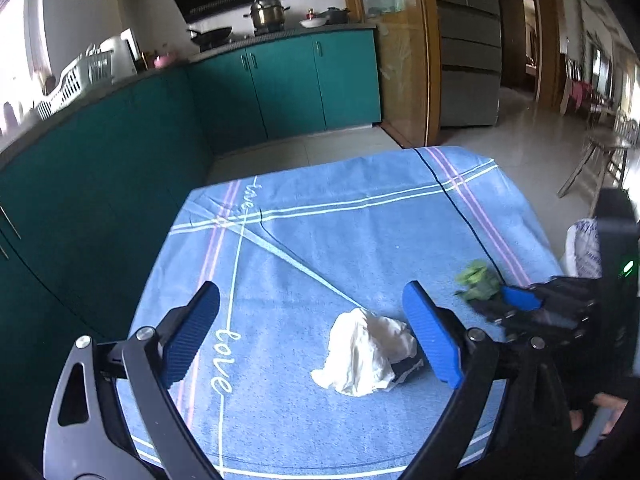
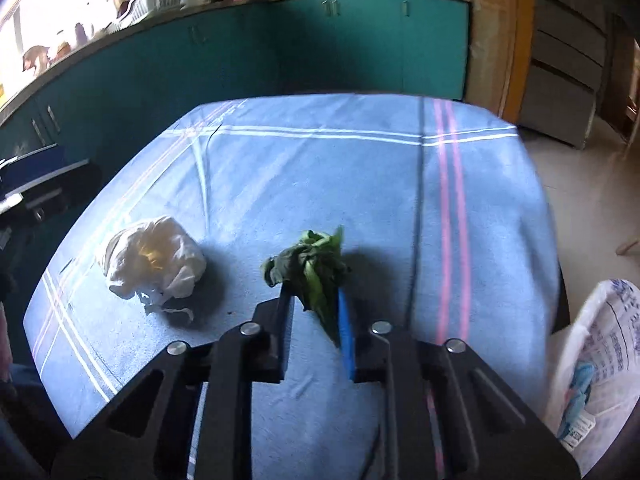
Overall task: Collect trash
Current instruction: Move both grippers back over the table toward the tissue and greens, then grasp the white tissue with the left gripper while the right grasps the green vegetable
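A crumpled white tissue (image 1: 366,350) lies on the blue striped cloth (image 1: 320,240), just inside my left gripper's right finger. My left gripper (image 1: 316,328) is open above the cloth, its jaws wide apart. My right gripper (image 2: 316,312) is shut on a wilted green leaf (image 2: 316,268) and holds it above the cloth. The leaf (image 1: 478,278) and the right gripper (image 1: 520,300) also show at the right edge of the left wrist view. The tissue (image 2: 154,262) lies left of the right gripper in the right wrist view.
A white plastic bag (image 2: 596,360) with blue print hangs off the table's right side, also visible in the left wrist view (image 1: 584,252). Teal kitchen cabinets (image 1: 280,84) run behind and left of the table. Tiled floor and chairs (image 1: 600,160) lie to the right.
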A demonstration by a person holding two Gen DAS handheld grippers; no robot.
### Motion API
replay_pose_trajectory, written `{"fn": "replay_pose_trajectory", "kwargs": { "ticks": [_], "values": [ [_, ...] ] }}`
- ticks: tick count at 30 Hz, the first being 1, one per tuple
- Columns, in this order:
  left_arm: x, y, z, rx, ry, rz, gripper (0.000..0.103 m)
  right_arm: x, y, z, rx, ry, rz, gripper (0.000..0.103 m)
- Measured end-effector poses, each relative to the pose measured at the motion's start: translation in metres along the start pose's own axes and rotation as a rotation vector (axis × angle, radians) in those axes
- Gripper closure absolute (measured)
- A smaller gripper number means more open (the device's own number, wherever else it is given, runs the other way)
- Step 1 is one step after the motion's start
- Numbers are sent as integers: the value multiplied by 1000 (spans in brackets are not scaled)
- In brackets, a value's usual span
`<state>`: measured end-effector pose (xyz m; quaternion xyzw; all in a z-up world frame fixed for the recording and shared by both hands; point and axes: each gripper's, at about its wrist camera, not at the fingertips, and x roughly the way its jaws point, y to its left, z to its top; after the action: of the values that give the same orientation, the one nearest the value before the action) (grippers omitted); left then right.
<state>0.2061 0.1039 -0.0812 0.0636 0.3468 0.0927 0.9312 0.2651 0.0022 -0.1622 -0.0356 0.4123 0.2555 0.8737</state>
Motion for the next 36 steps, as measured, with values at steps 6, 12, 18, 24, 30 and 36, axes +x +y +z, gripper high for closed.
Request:
{"fn": "replay_pose_trajectory", "kwargs": {
  "ticks": [6,12,18,24,30,36],
  "values": [
    [2,-5,-1,18,14,2,10,-29,-27,-12,96,-12,35,83],
    [13,-3,-3,-5,74,-43,10,-31,-43,-18,147,18,49,83],
    [29,5,-9,-79,164,-136,10,-24,-40,-18,142,26,7,55],
    [39,-1,-15,-113,226,-249,10,-18,-39,-19,122,38,-39,42],
    [45,-21,-20,-41,255,-233,10,-12,-36,-19,110,48,-50,38],
    [55,-25,-23,-19,304,-199,18,-10,-34,-20,107,45,-51,37]
  ]
}}
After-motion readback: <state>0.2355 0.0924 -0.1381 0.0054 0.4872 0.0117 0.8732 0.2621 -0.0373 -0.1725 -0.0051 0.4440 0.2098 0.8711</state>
